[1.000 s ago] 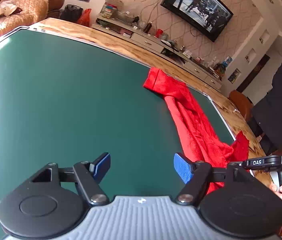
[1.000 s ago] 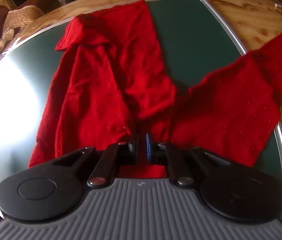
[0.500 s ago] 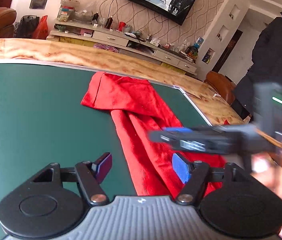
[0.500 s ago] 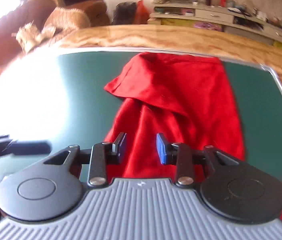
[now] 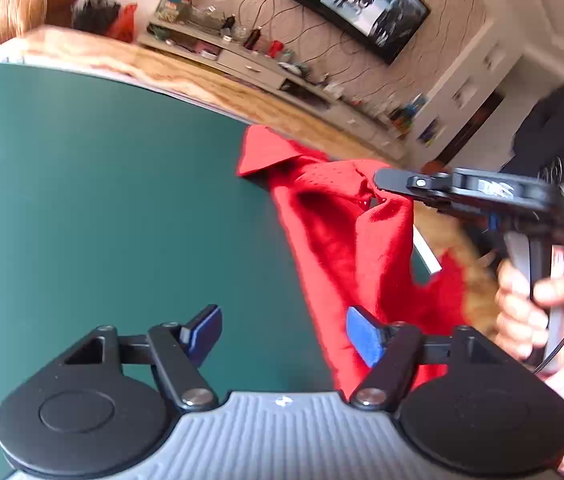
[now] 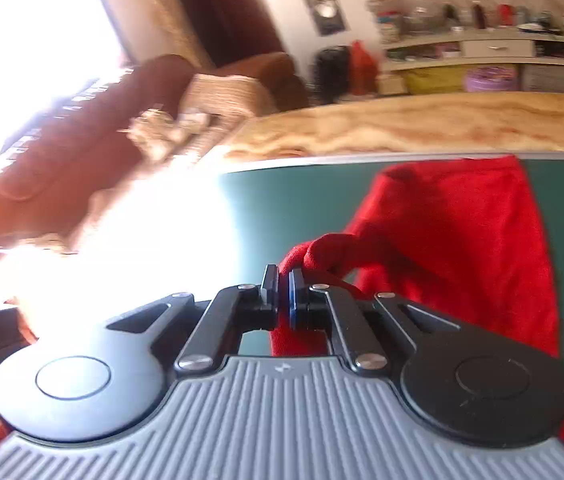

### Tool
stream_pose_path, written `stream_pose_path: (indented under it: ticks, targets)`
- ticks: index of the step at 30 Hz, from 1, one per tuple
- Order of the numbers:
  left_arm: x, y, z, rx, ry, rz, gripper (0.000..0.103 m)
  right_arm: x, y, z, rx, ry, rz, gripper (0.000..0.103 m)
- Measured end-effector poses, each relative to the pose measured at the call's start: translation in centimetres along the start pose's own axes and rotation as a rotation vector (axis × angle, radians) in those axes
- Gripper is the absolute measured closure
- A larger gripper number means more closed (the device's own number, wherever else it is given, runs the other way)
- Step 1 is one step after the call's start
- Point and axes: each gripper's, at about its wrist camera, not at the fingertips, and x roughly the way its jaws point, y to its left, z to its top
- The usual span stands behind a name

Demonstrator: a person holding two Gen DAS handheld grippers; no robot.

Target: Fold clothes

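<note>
Right now the right claw (image 6: pixel 283 280) is clenched on a bunched fold of the red garment (image 6: pixel 454 240), its blue-padded fingers pressed together with cloth pinched between them. Seen from the left wrist camera, that same right claw (image 5: pixel 380 180) reaches in from the side and holds the fabric lifted off the green counter (image 5: pixel 101 200), so the red garment (image 5: pixel 346 248) rises into a peak with a hollow beneath it. A hand (image 5: pixel 538 312) grips the tool's handle near the counter's edge.

Meanwhile the left claw (image 5: pixel 282 332) is released, its fingers spread wide and holding nothing; one blue pad hangs over bare green surface, the other in front of the garment's lower part.

Most of the garment lies along the far side of the counter, with one end close to the wooden border (image 6: pixel 402 128) at the far edge, and another part trailing over the side edge near the hand.
</note>
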Motion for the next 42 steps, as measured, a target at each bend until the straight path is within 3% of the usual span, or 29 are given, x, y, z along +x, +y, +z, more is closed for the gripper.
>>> stream_pose_path:
  ticks: [2, 4, 5, 9, 12, 14, 20, 23, 25, 27, 29, 32, 34, 39, 42]
  targets:
    - [-0.6, 1.2, 0.4, -0.091, -0.031, -0.093, 0.022, -0.1, 1.1, -0.2, -0.012, 0.036, 0.148, 0.096]
    - [-1.0, 2.2, 0.9, -0.145, -0.054, -0.102, 0.021, 0.7, 1.6, -1.2, -0.028, 0.107, 0.187, 0.096]
    - [-1.2, 2.5, 1.0, -0.149, -0.054, -0.096, 0.021, 1.0, 1.5, -1.8, -0.032, 0.141, 0.173, 0.096]
    - [-0.9, 3.5, 0.8, -0.133, -0.015, -0.068, 0.02, 1.6, -0.4, -5.8, 0.002, 0.304, -0.039, 0.096]
    - [1.0, 4.0, 0.4, -0.149, 0.022, -0.056, 0.021, 0.9, -2.0, -8.2, 0.032, 0.365, -0.175, 0.096]
    - [2.3, 3.9, 0.1, -0.147, 0.047, -0.041, 0.021, -0.4, -2.7, -8.8, 0.077, 0.352, -0.178, 0.095]
    - [6.3, 2.1, -0.3, -0.153, 0.101, -0.008, 0.024, -2.8, -1.8, -9.8, 0.028, 0.346, -0.26, 0.095]
    - [7.8, 0.7, 0.0, -0.097, 0.067, 0.067, 0.028, -3.3, -1.6, -10.4, 0.03, 0.33, -0.27, 0.095]
    - [8.8, -0.1, 0.2, -0.074, 0.089, 0.097, 0.039, -3.4, -1.5, -10.7, 0.035, 0.314, -0.271, 0.095]
    - [9.5, -0.1, 0.1, -0.08, 0.107, 0.101, 0.079, -3.4, -1.4, -10.6, 0.035, 0.297, -0.275, 0.094]
    - [9.6, 0.1, -0.2, -0.087, 0.108, 0.111, 0.093, -3.7, -1.3, -10.5, 0.035, 0.262, -0.277, 0.083]
    - [7.8, 0.4, -0.3, -0.087, 0.06, 0.117, 0.099, -4.8, -1.0, -10.3, 0.038, 0.186, -0.279, 0.062]
    - [5.4, 0.7, 0.3, -0.066, 0.005, 0.153, 0.1, -5.6, -0.9, -10.2, 0.039, 0.135, -0.28, 0.055]
    - [-4.3, 2.9, 2.8, -0.041, -0.166, 0.343, 0.1, -7.4, -1.5, -10.1, 0.089, 0.043, -0.28, 0.053]
    - [-10.4, 4.5, 4.4, 0.01, -0.232, 0.504, 0.1, -7.2, -1.8, -10.6, 0.102, 0.065, -0.202, 0.053]
